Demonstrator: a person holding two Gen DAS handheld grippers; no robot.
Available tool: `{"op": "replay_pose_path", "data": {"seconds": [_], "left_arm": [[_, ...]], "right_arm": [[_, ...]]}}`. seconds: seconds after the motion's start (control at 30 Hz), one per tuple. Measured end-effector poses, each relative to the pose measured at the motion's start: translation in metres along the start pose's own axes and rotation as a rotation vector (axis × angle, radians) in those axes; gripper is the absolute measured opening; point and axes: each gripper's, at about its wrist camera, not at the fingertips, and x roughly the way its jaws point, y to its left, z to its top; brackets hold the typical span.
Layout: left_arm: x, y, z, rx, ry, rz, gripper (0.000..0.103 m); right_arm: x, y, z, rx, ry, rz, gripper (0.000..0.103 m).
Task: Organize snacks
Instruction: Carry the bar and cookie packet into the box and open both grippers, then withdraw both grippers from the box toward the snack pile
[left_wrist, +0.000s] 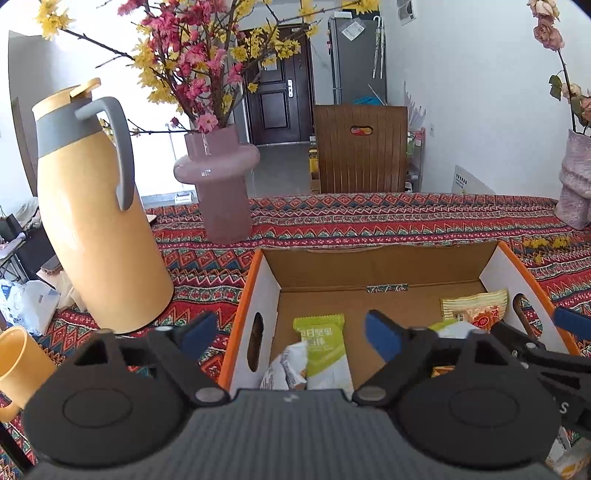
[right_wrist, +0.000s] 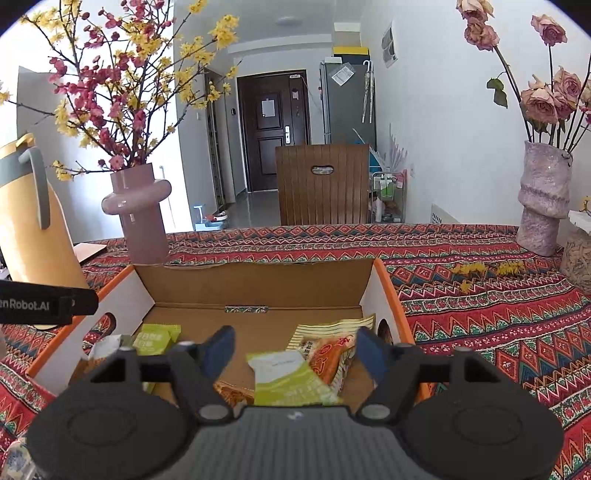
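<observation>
An open cardboard box (left_wrist: 380, 264) (right_wrist: 258, 284) with orange-edged white sides sits on the patterned tablecloth. Inside lie a green nut packet (left_wrist: 323, 341) (right_wrist: 153, 339), a crumpled white-grey packet (left_wrist: 286, 367), a yellow-orange snack bag (left_wrist: 476, 310) (right_wrist: 328, 354) and a second green-and-white packet (right_wrist: 288, 378). My left gripper (left_wrist: 290, 332) hovers over the box's left end, open, its left finger outside the wall; nothing is pinched. My right gripper (right_wrist: 295, 347) stands open over the box's right half, the packets lying loose below it. The right gripper's fingertips (left_wrist: 570, 321) show at the left view's right edge.
A tall yellow thermos jug (left_wrist: 92, 221) (right_wrist: 26, 221) and a yellow mug (left_wrist: 18, 365) stand left of the box. A pink vase (left_wrist: 221, 184) (right_wrist: 140, 210) of blossoms is behind it, another vase (right_wrist: 543, 199) with roses at far right. A wooden chair (left_wrist: 360, 147) stands beyond the table.
</observation>
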Motion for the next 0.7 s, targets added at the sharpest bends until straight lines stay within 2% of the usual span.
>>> {"op": "replay_pose_path", "data": {"seconds": [0.07,0.4,0.7], "left_arm": [[-0.006,0.002,-0.001,-0.001,-0.027,-0.011,0.103],[-0.022,0.005,-0.007,-0.013,-0.046,-0.042,0.103],[-0.056,0.020,-0.023,-0.047,-0.084,-0.102,0.103]], "right_arm": [[-0.007,-0.001,-0.001,0.005,-0.026,-0.020,0.103],[-0.027,-0.005,-0.003,0.019,-0.031,-0.006,0.103],[-0.063,-0.007,-0.014,0.032,-0.075,0.037,0.103]]}}
